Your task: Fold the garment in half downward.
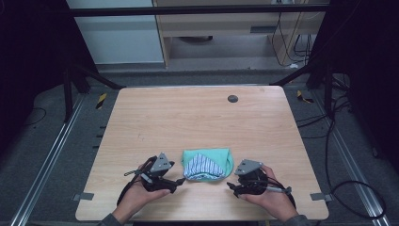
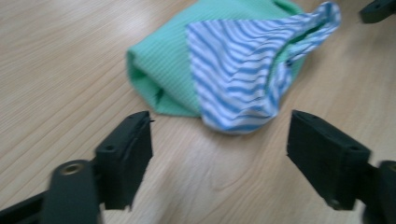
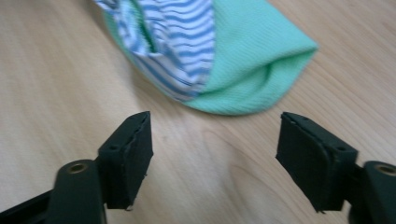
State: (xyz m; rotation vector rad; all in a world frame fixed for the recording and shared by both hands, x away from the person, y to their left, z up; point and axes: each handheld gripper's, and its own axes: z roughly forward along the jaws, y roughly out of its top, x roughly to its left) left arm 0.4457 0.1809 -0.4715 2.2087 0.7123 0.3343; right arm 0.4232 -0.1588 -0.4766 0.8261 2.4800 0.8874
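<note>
While both grippers rest low at the near edge of the table (image 1: 202, 113), a folded cloth (image 1: 207, 165) lies between them, flat on the wood. The cloth is green, with a blue-and-white striped part folded over its near middle. The left gripper (image 1: 180, 181) sits just left of the cloth, held in the left hand (image 1: 136, 195), its tip pointing right toward the cloth's near left corner. The right gripper (image 1: 230, 186) sits just right of the cloth, held in the right hand (image 1: 270, 193), pointing left.

In the left gripper view, the left gripper (image 2: 219, 140) has its jaws spread wide, empty, and the cloth (image 2: 224, 65) lies just beyond them, apart from both pads; the striped fold's rounded end comes nearest, close to the gap's middle. The tip of the other gripper (image 2: 378, 10) shows at the top right corner.

In the right gripper view, the right gripper (image 3: 215, 140) likewise has its jaws wide apart and holds nothing. The cloth (image 3: 219, 51) lies just past the jaws, not touching either, its green folded edge nearest the gap and the stripes to the left of it.

A small dark round spot (image 1: 232, 98) sits at the table's far side, well apart from the cloth.
</note>
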